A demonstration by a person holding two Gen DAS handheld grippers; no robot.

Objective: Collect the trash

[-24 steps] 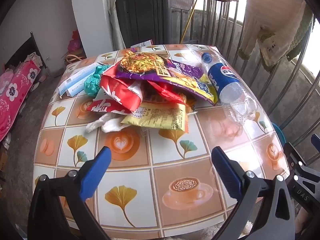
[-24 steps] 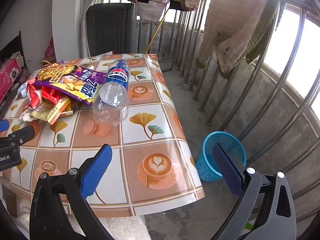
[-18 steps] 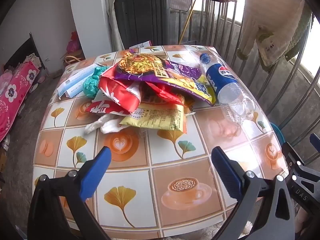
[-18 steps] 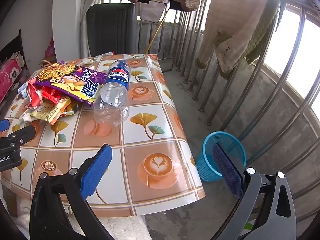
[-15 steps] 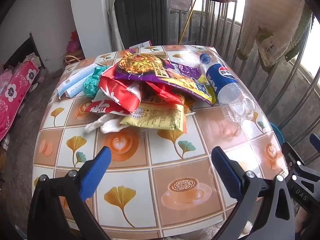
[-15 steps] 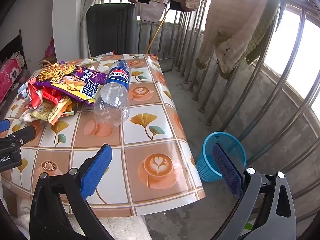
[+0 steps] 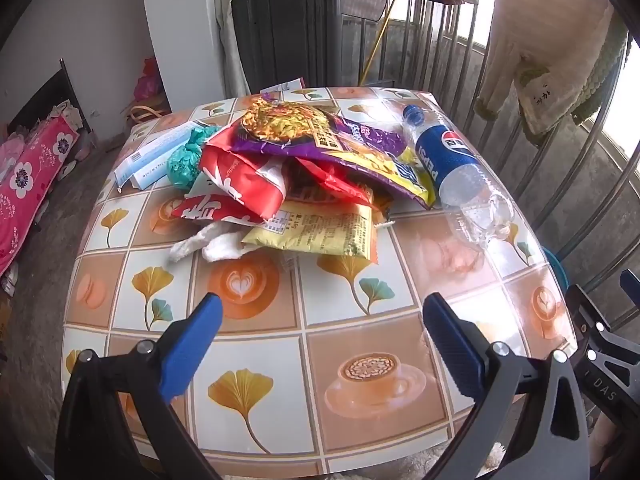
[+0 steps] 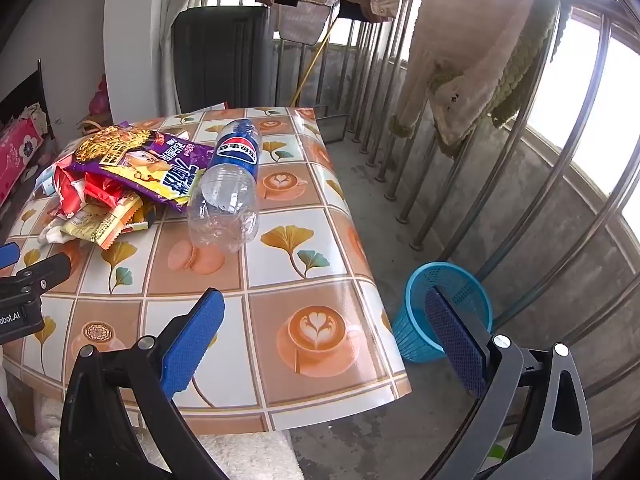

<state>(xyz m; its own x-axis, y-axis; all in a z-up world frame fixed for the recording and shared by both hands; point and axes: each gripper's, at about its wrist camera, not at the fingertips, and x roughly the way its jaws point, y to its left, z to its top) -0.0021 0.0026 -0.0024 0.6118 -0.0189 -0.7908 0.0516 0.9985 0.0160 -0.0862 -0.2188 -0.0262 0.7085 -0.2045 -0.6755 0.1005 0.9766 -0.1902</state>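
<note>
A heap of snack wrappers [image 7: 304,172] [image 8: 120,184] lies on the patterned table [image 7: 360,360] [image 8: 280,280], with a crumpled white tissue [image 7: 208,244] at its near edge. An empty Pepsi bottle [image 7: 460,176] [image 8: 230,184] lies on its side to the right of the heap. A blue mesh bin [image 8: 444,312] stands on the floor beside the table. My left gripper [image 7: 320,320] hangs open over the near part of the table with nothing between its fingers. My right gripper [image 8: 322,320] is open over the table's right corner, short of the bottle.
White paper boxes [image 7: 152,156] and a teal bag [image 7: 188,160] lie at the table's far left. Metal railing bars [image 8: 460,168] with hanging clothes [image 8: 480,52] run along the right. A dark cabinet [image 7: 284,32] stands behind the table. A pink floral cloth [image 7: 24,184] lies at the left.
</note>
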